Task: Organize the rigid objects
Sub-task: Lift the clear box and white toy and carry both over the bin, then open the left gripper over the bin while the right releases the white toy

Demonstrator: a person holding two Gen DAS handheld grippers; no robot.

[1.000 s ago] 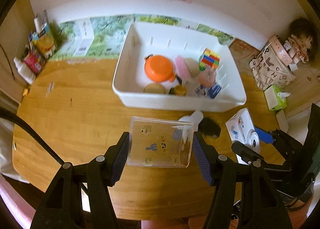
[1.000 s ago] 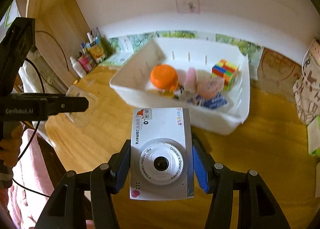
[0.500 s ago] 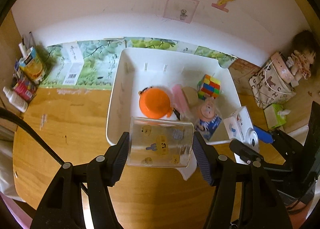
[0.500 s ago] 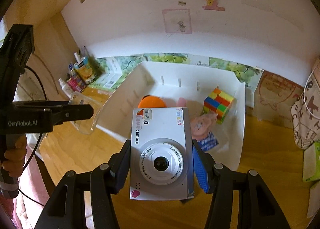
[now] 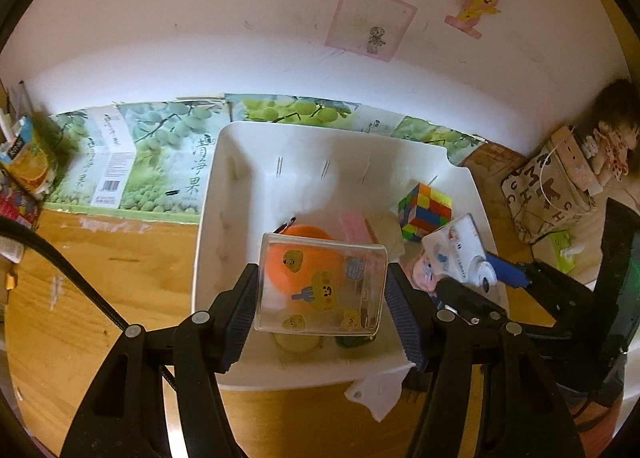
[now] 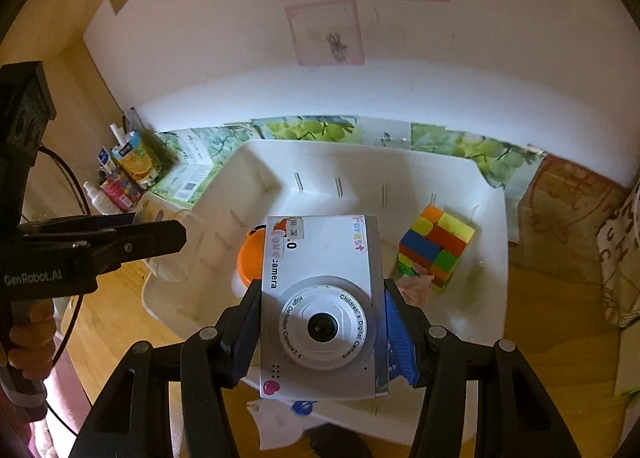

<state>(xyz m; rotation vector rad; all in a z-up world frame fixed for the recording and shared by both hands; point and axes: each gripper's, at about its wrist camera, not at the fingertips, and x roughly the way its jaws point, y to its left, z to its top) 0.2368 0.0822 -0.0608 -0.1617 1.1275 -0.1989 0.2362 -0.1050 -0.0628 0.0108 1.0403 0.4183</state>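
Observation:
My left gripper is shut on a clear plastic cup with cartoon stickers and holds it above the near part of the white bin. My right gripper is shut on a white children's toy camera and holds it over the same bin. The bin holds an orange round toy, a colour cube, a pink block and other small items. The cube also shows in the right wrist view. The camera shows at the right of the left wrist view.
The bin sits on a wooden table against a white wall. Green grape-print boxes line the wall. Juice cartons and bottles stand at the far left. A lettered bag and a doll are at the right. White paper lies by the bin's front.
Both grippers have moved forward from the table's front to above the bin, carrying the cup and the camera. Both stay shut on their objects.

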